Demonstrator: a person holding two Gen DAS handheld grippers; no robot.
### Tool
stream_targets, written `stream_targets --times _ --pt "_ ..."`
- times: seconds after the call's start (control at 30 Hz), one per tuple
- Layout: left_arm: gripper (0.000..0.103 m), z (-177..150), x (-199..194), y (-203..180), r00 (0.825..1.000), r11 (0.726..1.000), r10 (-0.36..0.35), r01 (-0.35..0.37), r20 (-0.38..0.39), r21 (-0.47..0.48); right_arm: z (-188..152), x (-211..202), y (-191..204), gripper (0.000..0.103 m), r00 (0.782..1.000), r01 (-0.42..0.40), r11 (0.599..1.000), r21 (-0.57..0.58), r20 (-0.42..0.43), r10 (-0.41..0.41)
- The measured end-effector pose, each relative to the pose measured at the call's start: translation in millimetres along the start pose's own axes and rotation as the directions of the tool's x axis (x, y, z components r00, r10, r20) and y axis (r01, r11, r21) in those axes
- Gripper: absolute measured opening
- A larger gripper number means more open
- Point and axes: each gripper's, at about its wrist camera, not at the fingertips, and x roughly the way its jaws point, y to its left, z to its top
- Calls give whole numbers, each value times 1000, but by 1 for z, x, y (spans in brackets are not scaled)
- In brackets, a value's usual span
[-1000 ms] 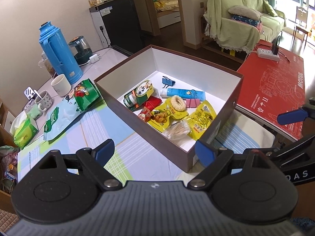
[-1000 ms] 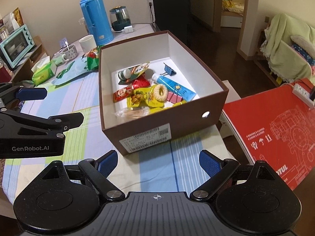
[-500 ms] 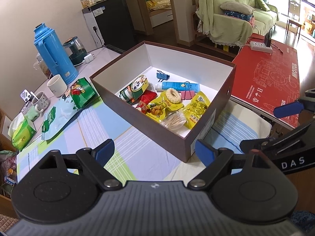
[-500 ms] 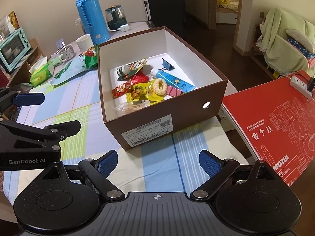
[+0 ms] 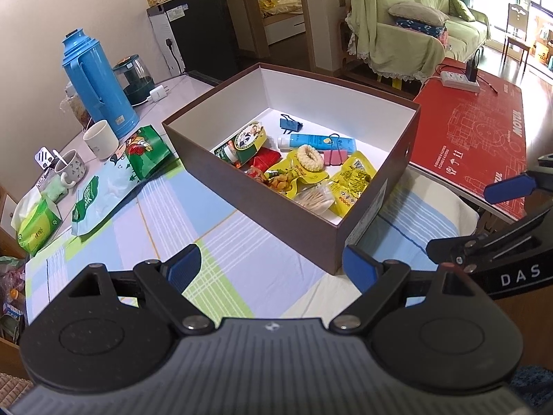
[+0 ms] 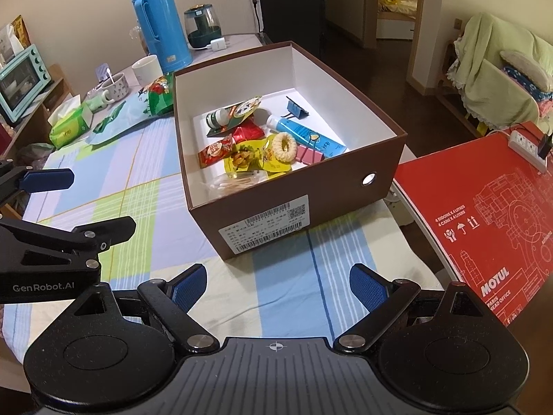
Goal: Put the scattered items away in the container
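A table draped in a pastel plaid cloth (image 6: 145, 186) carries an open brown cardboard box (image 6: 311, 193) at centre; upper left, a blue thermos (image 6: 159, 24), white mug (image 6: 147, 67) and what looks like a green tissue pack (image 6: 69, 126).

Box (image 6: 300, 190) near wall hides the near strip of the floor in the right wrist view; the cotton swab packet (image 6: 235, 183) shows only in part above that rim.
Blue tube (image 6: 306, 135): near end tucked behind the box wall in the right wrist view; print too small to read.
Shipping label (image 6: 266, 223): text too small to read.
Right gripper (image 5: 508, 186) cut by the right edge of the left wrist view.
Left gripper (image 6: 46, 178) cut by the left edge of the right wrist view.
Toaster oven (image 6: 20, 83) cut by the left edge.
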Motion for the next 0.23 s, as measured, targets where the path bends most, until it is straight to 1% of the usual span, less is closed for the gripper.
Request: stream_targets --times 0.17,0.23 --pt "87 -3 0 3 1000 1000 -4 4 14 3 0 3 4 92 1000 5 1000 -1 -7 -5" --pt "87 -3 -1 5 1000 1000 -3 3 31 2 0 3 5 92 1000 6 1000 -3 -9 -6"
